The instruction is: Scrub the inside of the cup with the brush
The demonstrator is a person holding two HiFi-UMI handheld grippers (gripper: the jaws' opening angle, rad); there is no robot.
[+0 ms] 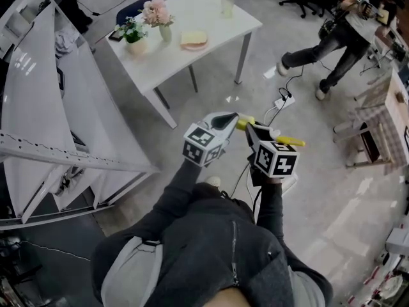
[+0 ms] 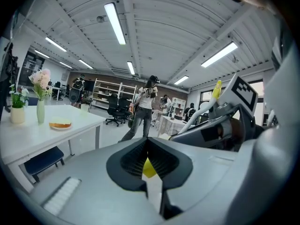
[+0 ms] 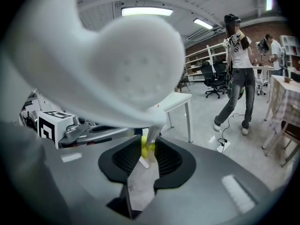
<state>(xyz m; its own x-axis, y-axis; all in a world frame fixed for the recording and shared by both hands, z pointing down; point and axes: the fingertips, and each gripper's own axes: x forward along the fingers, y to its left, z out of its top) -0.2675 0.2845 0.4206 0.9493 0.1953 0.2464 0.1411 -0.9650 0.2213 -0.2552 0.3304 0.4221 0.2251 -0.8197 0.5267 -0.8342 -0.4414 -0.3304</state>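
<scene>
Dark zip jacket [image 1: 220, 248] lowest in frame, both arms out, a gripper in each hand above the grey floor [image 1: 211, 91].

Right gripper [image 1: 251, 128]: jaws clamped on the stem of the white-and-yellow brush [image 1: 289, 140]; its broad white end looms right over that gripper's camera. Left gripper [image 1: 230, 117]: jaws pressed together, a yellow sliver at their tips, pinched or merely behind, cannot tell. The two grippers sit just beside each other. Cup [image 1: 227, 6] upright near the far edge of the white table [image 1: 204, 18], well apart from both grippers; flower vase [image 1: 165, 32] and plate of bread [image 1: 193, 39] share the table.
</scene>
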